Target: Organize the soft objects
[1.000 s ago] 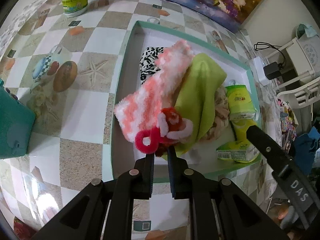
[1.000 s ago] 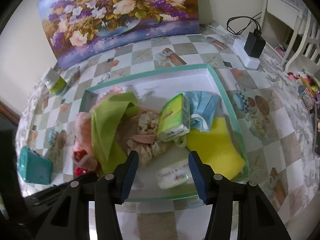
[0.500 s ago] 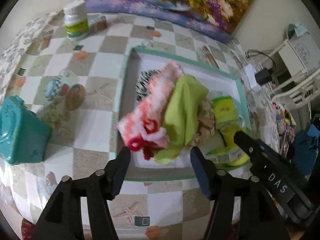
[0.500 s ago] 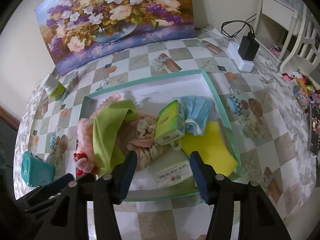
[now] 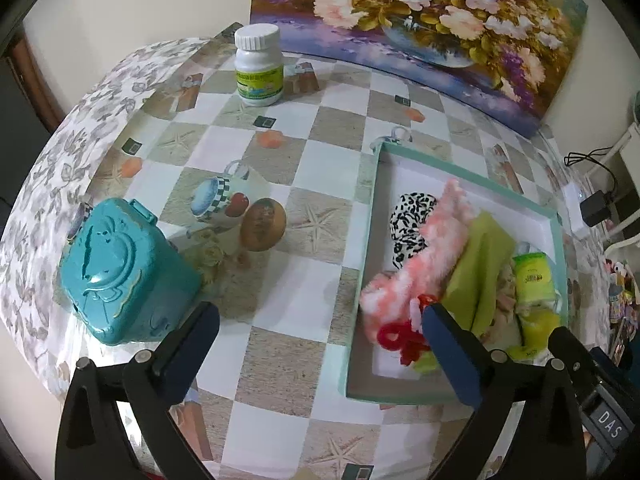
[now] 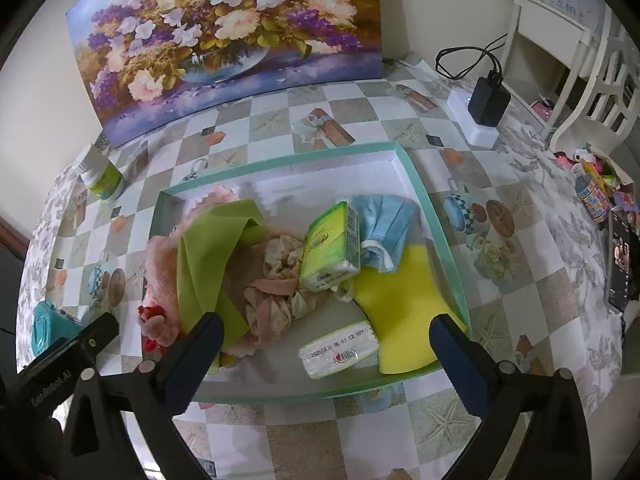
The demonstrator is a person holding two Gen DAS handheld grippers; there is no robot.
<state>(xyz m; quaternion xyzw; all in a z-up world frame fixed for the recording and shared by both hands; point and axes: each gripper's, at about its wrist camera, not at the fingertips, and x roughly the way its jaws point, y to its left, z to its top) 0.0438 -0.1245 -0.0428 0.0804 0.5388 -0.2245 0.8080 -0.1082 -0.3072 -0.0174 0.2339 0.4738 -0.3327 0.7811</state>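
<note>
1. My left gripper point(image 5: 316, 326) had just opened its jaws wide, with nothing between them.
2. My right gripper point(image 6: 326, 330) had also just opened wide, empty, above the tray point(image 6: 436, 216).
3. The red scrunchie point(image 5: 394, 338) lay at the tray's near left corner, beside the pink fuzzy cloth point(image 5: 424, 264).
4. I judged it light and soft; pinch its loop.

Home dining rm: patterned tablecloth point(image 5: 340, 152), flower painting point(image 6: 224, 36) on wall, white chair point(image 6: 592, 60).
</note>
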